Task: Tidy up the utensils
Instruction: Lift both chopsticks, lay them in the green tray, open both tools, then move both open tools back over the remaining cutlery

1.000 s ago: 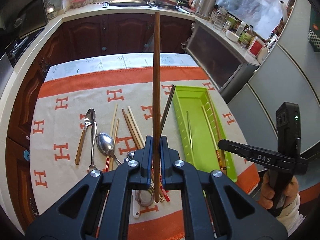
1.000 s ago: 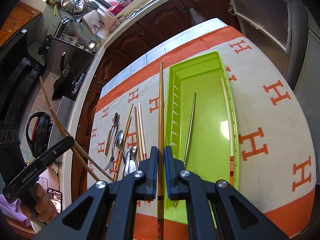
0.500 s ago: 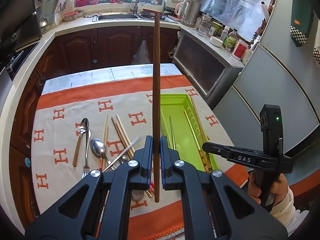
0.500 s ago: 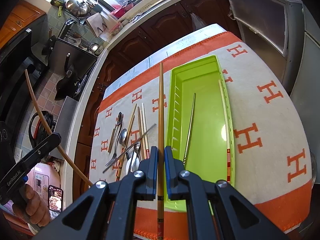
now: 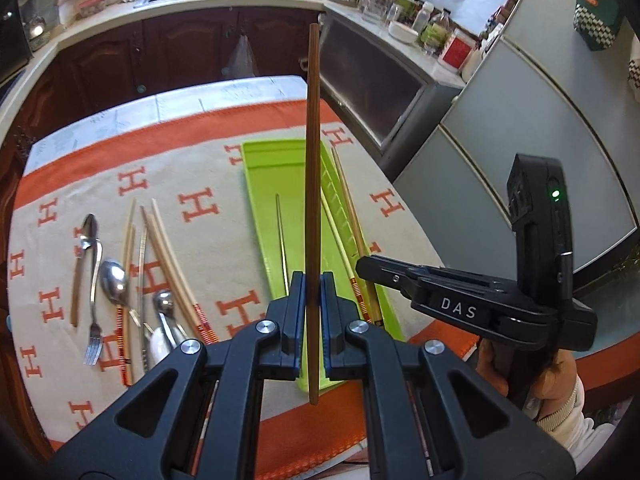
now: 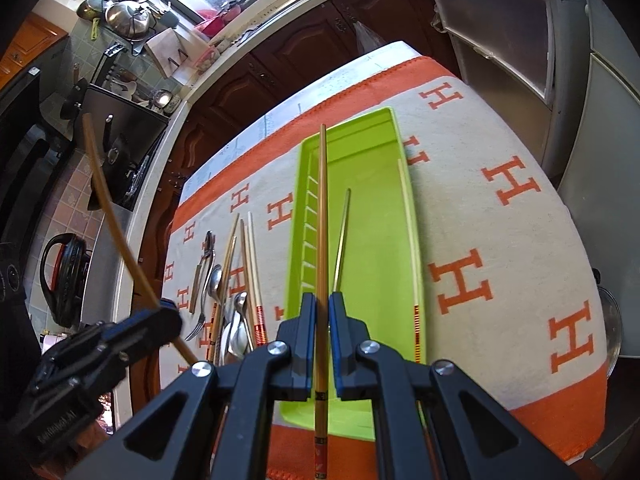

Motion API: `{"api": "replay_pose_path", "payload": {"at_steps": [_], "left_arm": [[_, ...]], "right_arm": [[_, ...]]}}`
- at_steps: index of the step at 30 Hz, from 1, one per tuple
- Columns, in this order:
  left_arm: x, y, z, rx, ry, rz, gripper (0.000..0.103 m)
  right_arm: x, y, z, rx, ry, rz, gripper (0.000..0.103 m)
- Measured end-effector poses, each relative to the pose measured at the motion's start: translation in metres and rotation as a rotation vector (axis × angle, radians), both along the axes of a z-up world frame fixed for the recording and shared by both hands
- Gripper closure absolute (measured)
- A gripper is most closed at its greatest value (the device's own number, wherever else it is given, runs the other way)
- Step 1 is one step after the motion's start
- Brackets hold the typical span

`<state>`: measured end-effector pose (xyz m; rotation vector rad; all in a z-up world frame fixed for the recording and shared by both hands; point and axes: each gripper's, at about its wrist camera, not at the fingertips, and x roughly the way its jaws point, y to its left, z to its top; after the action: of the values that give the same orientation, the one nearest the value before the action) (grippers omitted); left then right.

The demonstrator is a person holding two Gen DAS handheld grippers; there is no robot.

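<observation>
My left gripper [image 5: 313,294] is shut on a dark brown chopstick [image 5: 312,160], which stands up over the near end of the green tray [image 5: 268,176]. My right gripper [image 6: 322,308] is shut on a light wooden chopstick [image 6: 323,208] above the tray's [image 6: 372,184] left side. A metal chopstick [image 6: 342,232] and a pale chopstick with a banded end [image 6: 411,240] lie in the tray. The right gripper [image 5: 362,266] shows at the tray's near right edge. The left gripper [image 6: 168,316] shows at the far left with its brown chopstick [image 6: 108,208].
Spoons [image 5: 114,284], a fork [image 5: 93,344] and several chopsticks [image 5: 168,256] lie on the orange and cream cloth [image 5: 200,208] left of the tray. Dark cabinets and a counter with a sink run behind the table. Grey appliance fronts [image 5: 520,128] stand to the right.
My left gripper has swung right with its brown chopstick, from above the loose utensils to over the green tray. The right gripper has stayed put with its chopstick.
</observation>
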<state>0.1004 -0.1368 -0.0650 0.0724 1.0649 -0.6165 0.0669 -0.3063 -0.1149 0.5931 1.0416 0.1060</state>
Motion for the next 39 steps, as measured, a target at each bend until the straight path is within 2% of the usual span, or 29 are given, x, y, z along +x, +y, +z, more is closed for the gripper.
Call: {"api": "replay_pose_path", "payload": {"at_steps": [7, 12, 14, 17, 19, 20, 27, 32, 39], "left_arm": [[0.019, -0.032, -0.039, 0.054, 0.053, 0.0, 0.098], [0.028, -0.038, -0.05, 0.088, 0.049, 0.017, 0.098], [0.03, -0.039, -0.052, 0.098, 0.046, 0.021, 0.097], [0.033, -0.037, -0.054, 0.108, 0.057, 0.039, 0.086], [0.032, -0.031, -0.051, 0.102, 0.054, 0.054, 0.07], [0.031, -0.027, -0.05, 0.093, 0.052, 0.062, 0.068], [0.024, 0.005, -0.033, 0.049, 0.027, 0.11, 0.065], [0.02, 0.041, -0.022, 0.033, 0.013, 0.182, 0.065], [0.011, 0.095, -0.008, 0.081, -0.056, 0.285, 0.065]], "right_arm": [[0.012, -0.014, -0.009, -0.002, 0.027, -0.012, 0.096], [0.02, -0.016, -0.011, 0.001, 0.033, -0.01, 0.094], [0.022, -0.016, -0.012, -0.003, 0.038, -0.016, 0.089], [0.022, -0.015, -0.012, -0.016, 0.038, -0.023, 0.085], [0.021, -0.014, -0.012, -0.018, 0.035, -0.02, 0.084], [0.021, -0.013, -0.011, -0.023, 0.034, -0.019, 0.085], [0.016, -0.004, -0.01, -0.026, 0.033, -0.011, 0.085], [0.011, 0.004, -0.005, -0.04, 0.027, 0.001, 0.085], [0.007, 0.027, 0.004, -0.07, 0.012, 0.053, 0.085]]}}
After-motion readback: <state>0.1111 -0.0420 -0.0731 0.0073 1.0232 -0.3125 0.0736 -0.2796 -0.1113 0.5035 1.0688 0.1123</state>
